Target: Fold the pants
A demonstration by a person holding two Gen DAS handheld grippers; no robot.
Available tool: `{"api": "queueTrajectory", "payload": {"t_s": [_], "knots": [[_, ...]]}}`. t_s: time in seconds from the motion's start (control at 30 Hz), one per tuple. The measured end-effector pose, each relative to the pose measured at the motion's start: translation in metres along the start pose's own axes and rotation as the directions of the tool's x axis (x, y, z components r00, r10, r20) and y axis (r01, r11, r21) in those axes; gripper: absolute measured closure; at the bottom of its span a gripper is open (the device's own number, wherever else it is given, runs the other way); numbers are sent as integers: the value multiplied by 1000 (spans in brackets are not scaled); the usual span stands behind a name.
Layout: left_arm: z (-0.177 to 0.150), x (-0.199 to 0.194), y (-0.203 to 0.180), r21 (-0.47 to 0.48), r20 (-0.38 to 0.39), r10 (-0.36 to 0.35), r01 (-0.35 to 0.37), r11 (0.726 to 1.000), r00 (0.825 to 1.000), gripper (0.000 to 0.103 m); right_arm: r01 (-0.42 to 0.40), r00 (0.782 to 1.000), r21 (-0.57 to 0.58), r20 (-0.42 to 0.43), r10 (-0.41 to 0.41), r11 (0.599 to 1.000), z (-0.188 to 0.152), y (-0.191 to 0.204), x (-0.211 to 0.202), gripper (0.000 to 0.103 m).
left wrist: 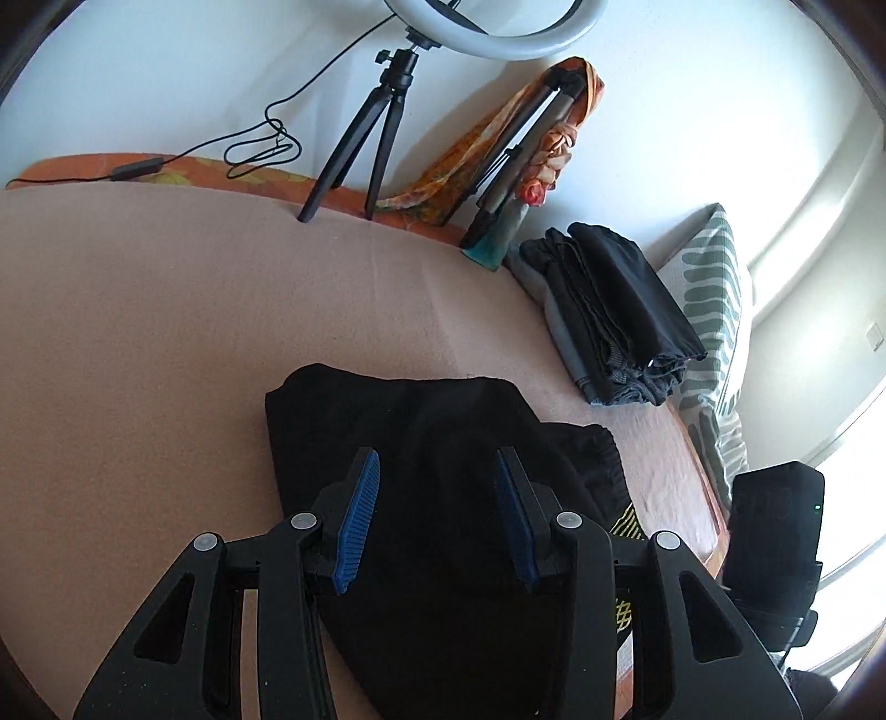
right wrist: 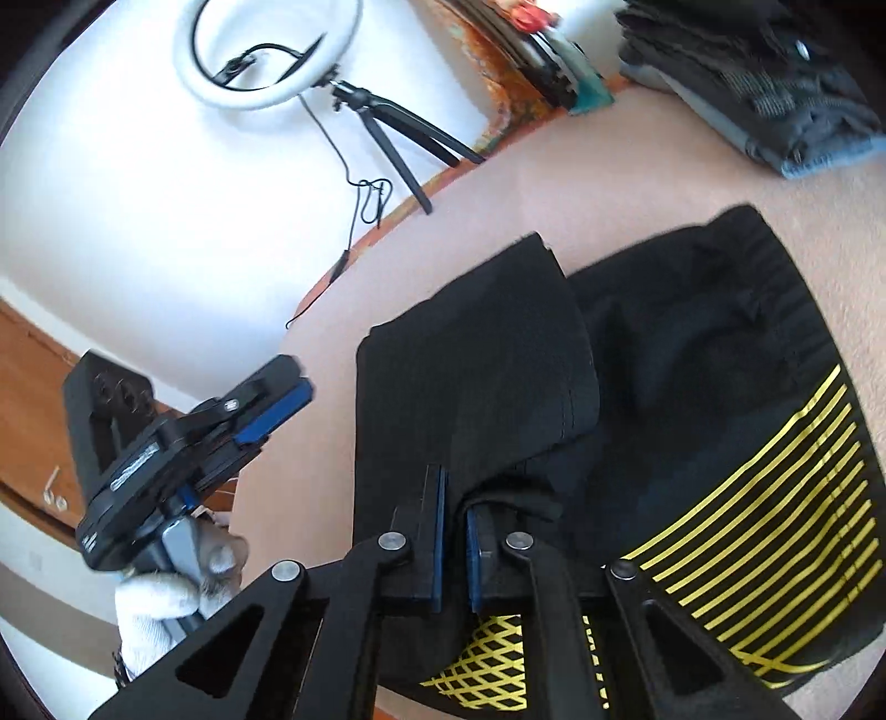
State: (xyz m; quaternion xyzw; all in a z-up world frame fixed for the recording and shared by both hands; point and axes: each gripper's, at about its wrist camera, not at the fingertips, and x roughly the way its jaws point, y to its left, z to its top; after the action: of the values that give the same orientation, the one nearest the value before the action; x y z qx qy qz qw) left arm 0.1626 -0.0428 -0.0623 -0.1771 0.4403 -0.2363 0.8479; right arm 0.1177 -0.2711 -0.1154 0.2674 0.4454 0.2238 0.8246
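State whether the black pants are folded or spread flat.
Partly folded: one black layer lies doubled over the black pants, and the right tongs pinch a fold.

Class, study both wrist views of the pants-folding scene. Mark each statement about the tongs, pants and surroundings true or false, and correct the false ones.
1. The right tongs pinch the black pants. True.
2. The left tongs are shut on fabric. False: they are open above the pants.
3. The pants carry red stripes. False: yellow stripes.
4. A stack of folded clothes lies beside a striped pillow. True.
5. A ring light stands on a tripod. True.
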Motion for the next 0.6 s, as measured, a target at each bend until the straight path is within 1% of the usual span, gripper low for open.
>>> {"api": "queueTrajectory", "payload": {"t_s": [0.1,0.17,0.27,0.33,0.4,0.43,0.47,0.5,0.53,0.57,0.6], "knots": [[-8,15,-3,5,-47,-3,4,1000,999,62,62,997,-69,45,-59,996,-1,8,-17,101],[-13,19,-12,22,-65,-26,28,999,998,62,92,995,-71,53,-88,993,-4,2,-27,101],[-20,16,-30,82,-77,-40,46,996,996,62,146,988,-61,64,-142,987,-9,-8,-42,101],[-26,11,-41,105,-86,-68,77,991,994,62,170,984,-60,73,-165,984,-14,-9,-57,101],[-35,7,-53,118,-112,-122,135,984,986,62,202,976,-69,93,-196,977,-22,-11,-74,101],[-40,7,-59,135,-128,-135,152,979,983,59,220,973,-71,92,-214,973,-26,-13,-79,101],[-46,7,-67,158,-147,-148,171,973,978,57,225,972,-67,79,-219,972,-29,-18,-82,101],[-53,8,-75,183,-166,-160,189,965,973,53,206,978,-58,53,-204,977,-30,-24,-82,101],[-60,10,-83,208,-186,-165,203,957,969,51,186,982,-40,27,-185,982,-30,-31,-81,101],[-67,11,-90,232,-206,-164,211,950,965,51,176,984,-16,5,-176,984,-30,-38,-80,94],[-73,13,-95,247,-223,-163,218,944,961,51,169,985,1,-23,-169,986,-29,-43,-80,91]]}}
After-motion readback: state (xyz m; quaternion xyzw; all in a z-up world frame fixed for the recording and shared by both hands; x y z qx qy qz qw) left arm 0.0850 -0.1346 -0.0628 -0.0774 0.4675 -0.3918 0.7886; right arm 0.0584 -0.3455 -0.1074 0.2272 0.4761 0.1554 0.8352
